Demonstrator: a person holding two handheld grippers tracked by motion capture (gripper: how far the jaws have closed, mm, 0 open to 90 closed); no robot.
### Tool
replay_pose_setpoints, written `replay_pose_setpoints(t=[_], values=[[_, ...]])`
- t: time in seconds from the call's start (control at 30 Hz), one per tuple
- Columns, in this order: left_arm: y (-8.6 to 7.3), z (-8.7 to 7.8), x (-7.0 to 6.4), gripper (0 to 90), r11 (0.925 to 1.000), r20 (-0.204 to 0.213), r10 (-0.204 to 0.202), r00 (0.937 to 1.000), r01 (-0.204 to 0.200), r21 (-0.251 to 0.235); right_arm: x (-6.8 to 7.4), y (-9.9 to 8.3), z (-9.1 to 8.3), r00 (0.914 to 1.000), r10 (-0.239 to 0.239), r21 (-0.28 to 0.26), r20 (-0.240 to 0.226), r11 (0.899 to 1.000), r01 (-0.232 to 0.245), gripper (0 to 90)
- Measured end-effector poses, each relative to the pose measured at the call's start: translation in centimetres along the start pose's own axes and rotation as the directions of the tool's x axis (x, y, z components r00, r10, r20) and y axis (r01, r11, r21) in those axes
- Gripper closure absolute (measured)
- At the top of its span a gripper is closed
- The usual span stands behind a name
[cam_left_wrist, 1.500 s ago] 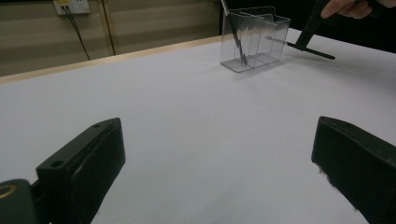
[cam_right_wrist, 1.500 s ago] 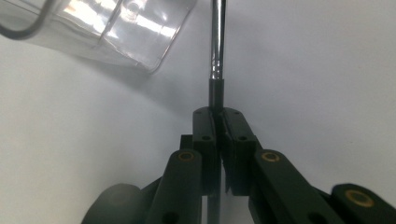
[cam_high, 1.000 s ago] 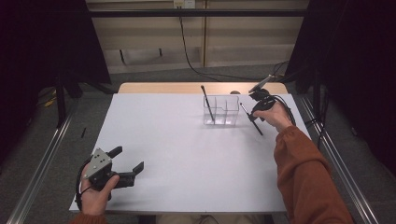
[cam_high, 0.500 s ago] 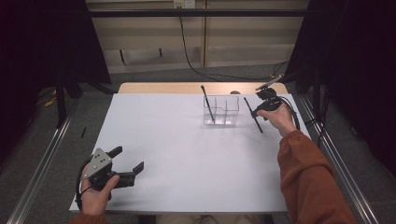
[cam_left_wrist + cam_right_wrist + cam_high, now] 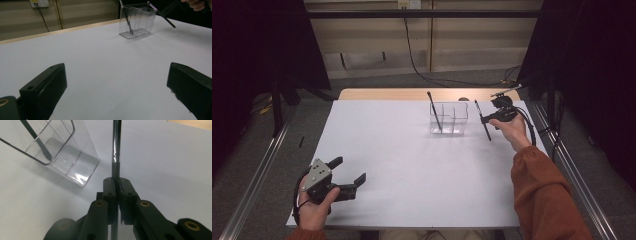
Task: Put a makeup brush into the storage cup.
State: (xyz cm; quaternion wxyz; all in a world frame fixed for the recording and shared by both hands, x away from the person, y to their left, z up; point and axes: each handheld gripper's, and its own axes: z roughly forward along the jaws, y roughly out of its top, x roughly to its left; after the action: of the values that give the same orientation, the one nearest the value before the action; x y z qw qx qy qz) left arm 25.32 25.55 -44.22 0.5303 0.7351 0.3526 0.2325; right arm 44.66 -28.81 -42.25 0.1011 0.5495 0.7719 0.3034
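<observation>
A clear plastic organizer (image 5: 449,118) with compartments stands at the back of the white table (image 5: 412,160). One black pen (image 5: 434,111) leans in its left compartment. My right gripper (image 5: 488,117) hovers just right of the organizer, shut on a second black pen (image 5: 482,120) that hangs tilted above the table. In the right gripper view the jaws pinch that pen (image 5: 116,150) with the organizer (image 5: 62,157) to the left. My left gripper (image 5: 348,172) rests open at the table's front left, nothing between its jaws. The left gripper view looks across to the organizer (image 5: 137,21).
A wooden strip (image 5: 412,94) runs along the table's far edge. Metal rails (image 5: 257,170) flank both sides. A cable (image 5: 417,55) hangs down the back wall. A person's rust-coloured sleeve (image 5: 542,195) comes in at the front right.
The right gripper has shifted a little right and nearer with the pen, which now stands more upright. The left gripper has stayed still.
</observation>
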Motion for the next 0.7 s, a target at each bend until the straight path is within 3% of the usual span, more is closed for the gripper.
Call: replay_pose_setpoints(t=[0.4,0.7], values=[[0.0,0.0,0.0,2.8,1.0,0.002,0.004,1.0,-0.004,0.003,0.4,-0.6,-1.3,0.9997,-0.016,-0.163,-0.019,0.986,0.013,84.9],[0.0,0.0,0.0,2.8,1.0,0.001,0.006,1.0,-0.006,0.002,0.3,-0.9,-2.1,0.9986,-0.037,-0.26,-0.039,0.965,0.025,84.9]])
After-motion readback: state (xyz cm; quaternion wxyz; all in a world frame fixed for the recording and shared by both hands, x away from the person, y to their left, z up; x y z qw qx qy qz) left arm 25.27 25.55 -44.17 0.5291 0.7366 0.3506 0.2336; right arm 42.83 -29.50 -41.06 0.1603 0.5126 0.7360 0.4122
